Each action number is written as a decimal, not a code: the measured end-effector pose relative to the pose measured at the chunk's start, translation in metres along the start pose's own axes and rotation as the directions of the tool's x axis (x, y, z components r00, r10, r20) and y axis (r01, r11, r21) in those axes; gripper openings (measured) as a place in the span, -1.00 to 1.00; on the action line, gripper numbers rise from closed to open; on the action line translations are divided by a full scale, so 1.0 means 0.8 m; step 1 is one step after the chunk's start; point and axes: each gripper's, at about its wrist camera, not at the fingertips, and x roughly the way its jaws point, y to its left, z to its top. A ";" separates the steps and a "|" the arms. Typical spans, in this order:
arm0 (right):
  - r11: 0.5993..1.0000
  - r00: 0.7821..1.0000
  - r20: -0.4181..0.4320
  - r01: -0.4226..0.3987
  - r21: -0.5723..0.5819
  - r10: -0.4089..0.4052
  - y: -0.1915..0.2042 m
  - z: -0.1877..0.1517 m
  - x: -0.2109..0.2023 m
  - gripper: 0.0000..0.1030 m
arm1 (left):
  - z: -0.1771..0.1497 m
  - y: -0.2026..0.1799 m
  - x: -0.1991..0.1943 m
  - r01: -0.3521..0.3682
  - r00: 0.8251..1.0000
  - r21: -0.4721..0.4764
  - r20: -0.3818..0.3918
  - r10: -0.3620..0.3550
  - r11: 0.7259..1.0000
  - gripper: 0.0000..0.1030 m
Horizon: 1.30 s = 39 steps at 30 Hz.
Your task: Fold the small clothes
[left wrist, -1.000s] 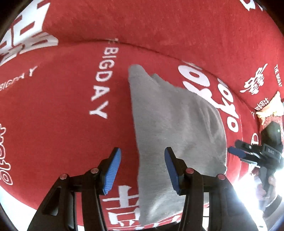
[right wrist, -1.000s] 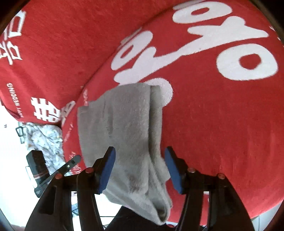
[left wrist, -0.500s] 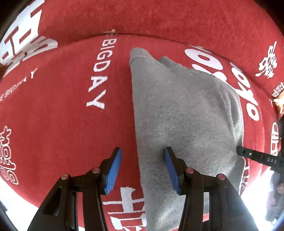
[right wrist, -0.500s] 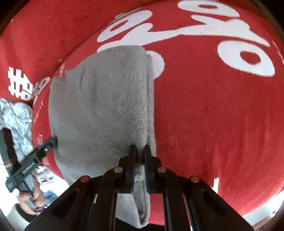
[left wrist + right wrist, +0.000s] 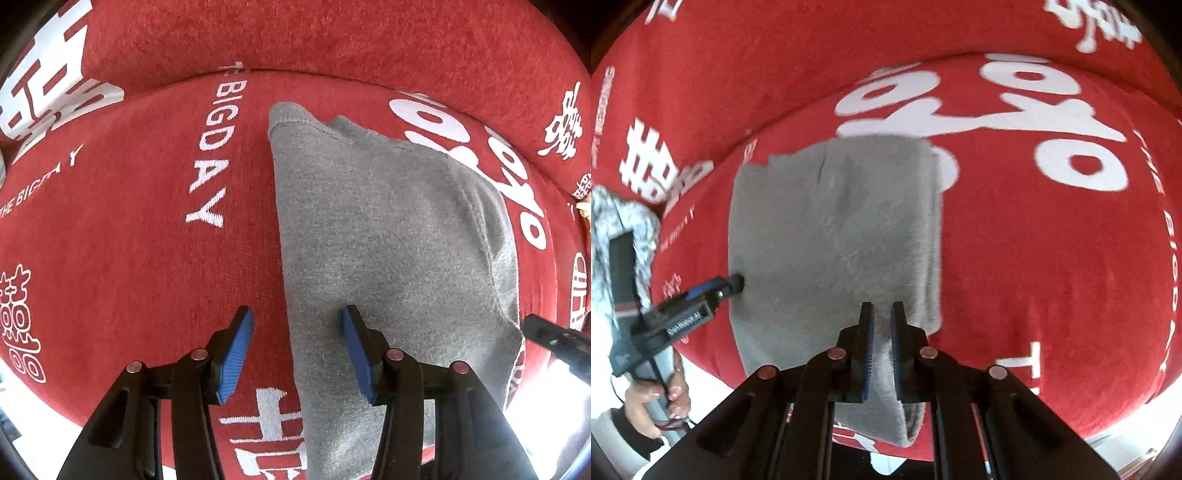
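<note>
a: on the red printed blanket (image 5: 140, 236), a soft grey fleece garment (image 5: 388, 236) lies flat. why is the right gripper (image 5: 882, 347) pressed together?

b: it's pinching the near edge, probably to carry a fold across.

a: and the left gripper (image 5: 295, 350)?

b: spread, straddling the garment's left edge, likely pinning it in place.

- A red cover (image 5: 129, 240) with white lettering, "BIG DAY" among it, and white characters spreads over a cushioned surface.
- A seam (image 5: 332, 75) runs between seat and raised back.
- Bright white glare (image 5: 546, 398) washes the lower edges.
</note>
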 end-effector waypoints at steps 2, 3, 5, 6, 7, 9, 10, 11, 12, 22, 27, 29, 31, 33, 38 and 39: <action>0.999 0.998 -0.036 0.048 0.000 -0.048 -0.007 0.000 0.019 -0.82 | 0.000 0.000 0.000 0.002 1.000 0.001 -0.001 -0.002 1.000 0.01; 0.999 0.997 -0.052 0.049 0.012 -0.048 -0.012 0.001 0.027 -0.83 | 0.000 0.000 0.000 0.005 1.000 0.001 -0.002 -0.005 1.000 0.01; 0.998 0.998 -0.054 0.017 0.061 -0.013 -0.021 0.005 0.029 -0.83 | 0.001 0.000 0.000 0.000 1.000 0.003 -0.002 0.000 1.000 0.02; 0.997 0.998 -0.061 0.015 0.069 -0.011 -0.022 0.007 0.028 -0.83 | 0.000 0.000 0.000 -0.002 1.000 0.003 -0.002 0.002 1.000 0.02; 0.998 0.998 -0.065 0.017 0.066 -0.013 -0.022 0.007 0.028 -0.83 | 0.000 0.000 0.000 -0.003 1.000 0.003 -0.003 0.003 1.000 0.02; 0.998 0.997 -0.072 0.031 0.046 -0.028 -0.020 0.005 0.026 -0.84 | 0.000 0.000 0.000 -0.005 1.000 -0.001 -0.007 0.005 1.000 0.02; 0.998 0.997 -0.075 0.037 0.041 -0.034 -0.019 0.006 0.025 -0.83 | 0.000 0.000 0.000 -0.005 1.000 -0.003 -0.011 0.005 1.000 0.02; 0.998 0.996 -0.077 0.041 0.042 -0.037 -0.019 0.006 0.023 -0.83 | 0.000 0.000 0.000 -0.007 1.000 -0.004 -0.018 0.007 1.000 0.02; 0.998 0.996 -0.078 0.043 0.046 -0.039 -0.018 0.005 0.022 -0.79 | 0.000 0.000 -0.002 -0.010 1.000 -0.005 -0.023 0.010 1.000 0.02; 0.987 0.991 -0.121 0.073 0.144 -0.056 -0.039 -0.003 0.015 -0.29 | -0.014 -0.002 -0.011 -0.019 0.997 0.015 -0.069 0.020 1.000 0.02; 0.983 0.982 -0.142 0.139 0.117 -0.121 -0.041 -0.006 0.019 -0.10 | -0.023 -0.004 -0.015 -0.030 0.995 0.018 -0.092 0.032 0.999 0.02; 0.982 0.981 -0.146 0.147 0.119 -0.129 -0.038 -0.006 0.017 -0.04 | -0.026 -0.003 -0.015 -0.030 0.995 0.019 -0.099 0.031 0.999 0.07; 0.981 0.979 -0.152 0.153 0.118 -0.134 -0.035 -0.005 0.016 -0.03 | -0.027 0.000 -0.014 -0.055 0.993 0.012 -0.106 0.056 0.998 0.28; 0.980 0.978 -0.158 0.156 0.121 -0.136 -0.034 -0.007 0.012 -0.03 | -0.026 0.004 -0.014 -0.042 0.992 -0.009 -0.119 0.040 0.999 0.28; 0.979 0.976 -0.160 0.169 0.116 -0.150 -0.021 -0.006 0.001 -0.02 | -0.029 0.004 -0.018 -0.049 0.988 -0.006 -0.145 0.048 0.999 0.28; 0.979 0.976 -0.160 0.169 0.117 -0.150 -0.021 -0.006 -0.002 -0.02 | -0.031 0.002 -0.020 -0.055 0.987 0.006 -0.152 0.055 0.998 0.28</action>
